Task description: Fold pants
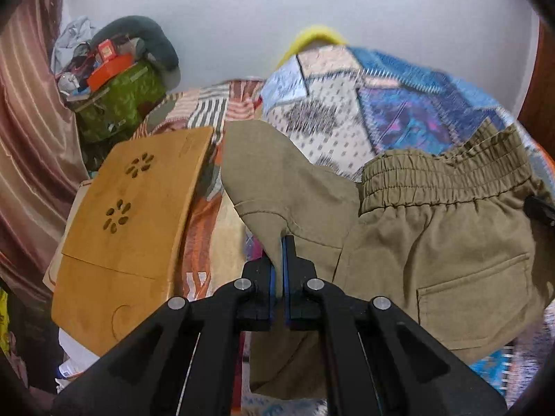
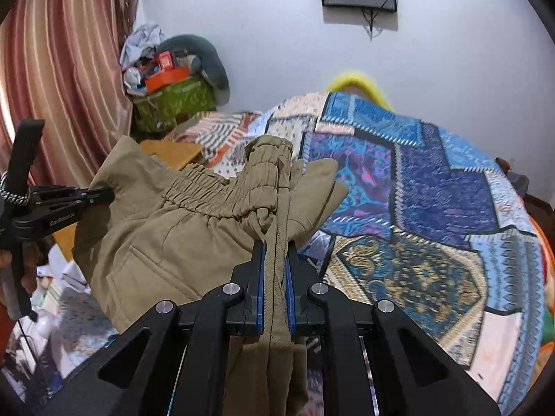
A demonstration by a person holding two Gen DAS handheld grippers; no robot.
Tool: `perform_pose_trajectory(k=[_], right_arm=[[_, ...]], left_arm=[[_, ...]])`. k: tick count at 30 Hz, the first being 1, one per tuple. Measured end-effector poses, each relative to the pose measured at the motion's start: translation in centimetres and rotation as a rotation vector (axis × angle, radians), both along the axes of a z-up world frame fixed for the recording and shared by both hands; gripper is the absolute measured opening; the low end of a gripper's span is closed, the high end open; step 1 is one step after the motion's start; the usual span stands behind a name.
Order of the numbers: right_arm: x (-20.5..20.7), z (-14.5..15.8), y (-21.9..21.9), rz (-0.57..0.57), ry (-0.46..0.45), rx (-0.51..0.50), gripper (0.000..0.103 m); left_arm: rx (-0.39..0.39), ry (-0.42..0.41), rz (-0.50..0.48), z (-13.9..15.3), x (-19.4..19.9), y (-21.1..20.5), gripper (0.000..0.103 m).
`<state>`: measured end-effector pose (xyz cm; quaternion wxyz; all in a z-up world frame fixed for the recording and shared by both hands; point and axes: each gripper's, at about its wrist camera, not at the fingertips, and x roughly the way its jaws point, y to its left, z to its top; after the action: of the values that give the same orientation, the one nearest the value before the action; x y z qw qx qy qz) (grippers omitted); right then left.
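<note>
The olive-khaki pants [image 1: 433, 235] hang in the air above the bed, held between both grippers, with the elastic waistband [image 1: 444, 173] at the top and a back pocket showing. My left gripper [image 1: 281, 242] is shut on a fold of the pants' cloth. My right gripper [image 2: 275, 246] is shut on a bunched edge of the pants [image 2: 180, 228] just below the waistband [image 2: 242, 187]. In the right wrist view the left gripper [image 2: 93, 196] shows at the left, holding the far side of the pants. The right gripper's tip [image 1: 539, 208] shows at the right edge of the left wrist view.
A patchwork bedspread [image 2: 433, 208] covers the bed below the pants. A wooden lap table [image 1: 131, 228] lies on the bed's left side. A green bag [image 1: 121, 104] piled with clutter stands in the corner by the striped curtain [image 2: 69, 69]. A yellow item [image 1: 317, 36] is behind the bed.
</note>
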<state>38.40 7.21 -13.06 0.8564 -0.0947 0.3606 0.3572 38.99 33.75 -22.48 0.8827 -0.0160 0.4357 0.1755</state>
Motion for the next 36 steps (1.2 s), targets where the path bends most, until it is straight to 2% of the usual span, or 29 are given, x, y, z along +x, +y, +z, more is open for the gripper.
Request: perform_pose_trajectory(k=[5, 8, 14, 17, 19, 23, 25, 27, 30, 36], right_arm=[[1.2, -3.2, 1.6, 0.017, 0.044, -0.059, 0.009], [1.6, -4.8, 2.0, 0.016, 0.061, -0.107, 0.009], [1.3, -5.6, 1.4, -0.010, 0.046, -0.198, 0.019], [1.3, -5.6, 0.9, -0.015, 0.063, -0.224, 0.033], [0.9, -5.3, 0.4, -0.033, 0.056, -0.252, 0.051], [0.5, -4.5, -1.0, -0.044, 0.072, -0.253, 0.054], [0.0, -3.7, -1.6, -0.051, 0.075, -0.246, 0.054], [-1.0, -2.4, -2.3, -0.058, 0.058, -0.226, 0.054], [-2.7, 0.5, -3.2, -0.058, 0.031, -0.172, 0.054], [-6.9, 7.8, -4.8, -0.055, -0.071, -0.050, 0.054]], left_arm=[[-0.037, 0.084, 0.015, -5.0, 1.5, 1.1, 0.004], [-0.045, 0.110, 0.034, -6.8, 1.8, 2.0, 0.009], [-0.042, 0.139, 0.086, -7.5, 0.7, 3.5, 0.031], [-0.063, 0.126, 0.090, -7.2, -0.7, 4.2, 0.037], [-0.055, 0.130, 0.088, -6.9, -2.1, 4.2, 0.037], [0.008, 0.191, 0.102, -6.5, -4.3, 3.9, 0.037], [-0.003, 0.198, 0.106, -5.7, -5.3, 3.9, 0.037], [-0.017, 0.171, 0.108, -4.1, -6.5, 3.5, 0.037], [-0.032, 0.094, 0.087, -0.2, -8.5, 2.1, 0.037], [-0.003, -0.101, 0.010, 9.6, -13.3, -3.2, 0.037]])
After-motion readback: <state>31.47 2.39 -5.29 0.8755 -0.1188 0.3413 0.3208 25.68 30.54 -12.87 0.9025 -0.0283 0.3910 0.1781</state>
